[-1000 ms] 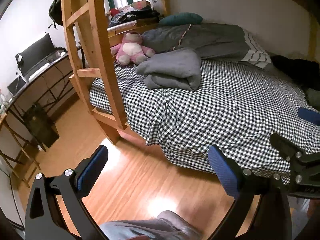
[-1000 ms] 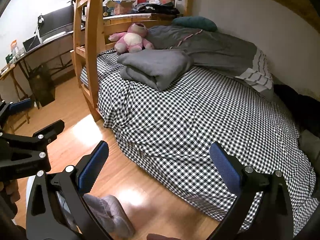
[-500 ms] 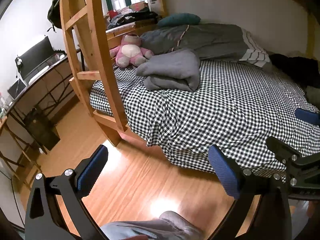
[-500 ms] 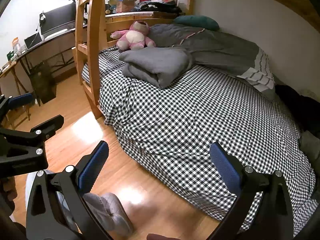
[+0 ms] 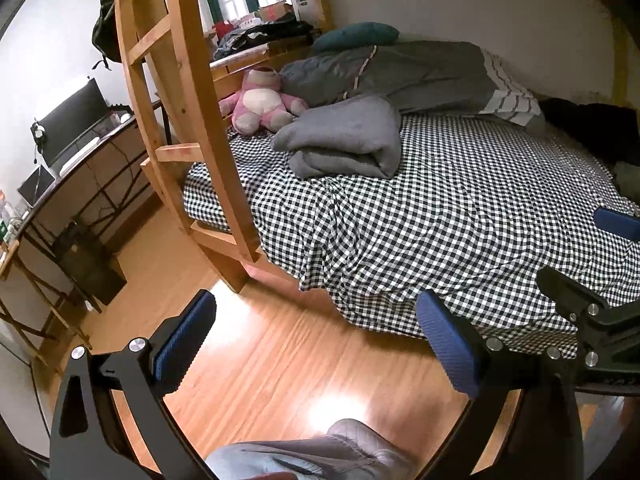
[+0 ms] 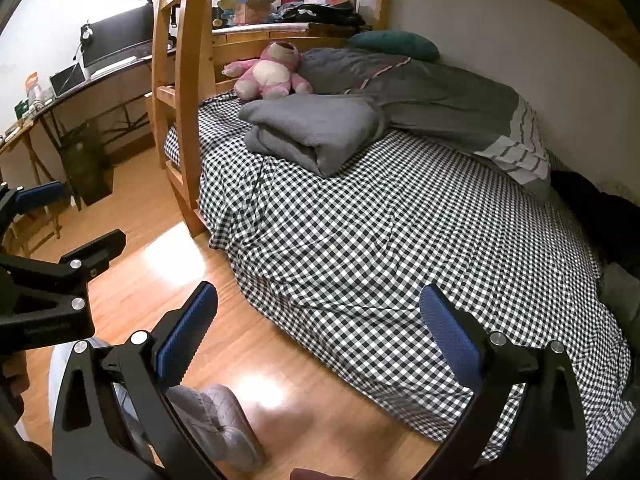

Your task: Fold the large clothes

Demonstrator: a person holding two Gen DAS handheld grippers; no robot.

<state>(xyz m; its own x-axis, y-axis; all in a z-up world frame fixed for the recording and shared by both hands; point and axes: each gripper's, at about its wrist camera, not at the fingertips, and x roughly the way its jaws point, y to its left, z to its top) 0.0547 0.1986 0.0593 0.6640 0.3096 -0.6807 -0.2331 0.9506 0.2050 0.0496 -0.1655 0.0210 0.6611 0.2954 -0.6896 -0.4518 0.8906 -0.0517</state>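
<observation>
Both tools nearer bed | left tool (image 5: pixel 314 344) agape | fleecy grey bundle (image 5: pixel 344 138) folded

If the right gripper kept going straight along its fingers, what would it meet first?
Probably the checkered bedsheet: the open right gripper points at the bare middle of the bed, short of the folded grey blanket. Nothing shows in between, though fisheye depth is uncertain.

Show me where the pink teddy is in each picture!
Left wrist view: the pink teddy sits upper middle-left, just right of the wooden ladder, at the head of the bed.
Right wrist view: the pink teddy sits upper middle-left, also right of the ladder.
Shared landmark: the folded grey blanket lies right in front of it on the checkered sheet.
</observation>
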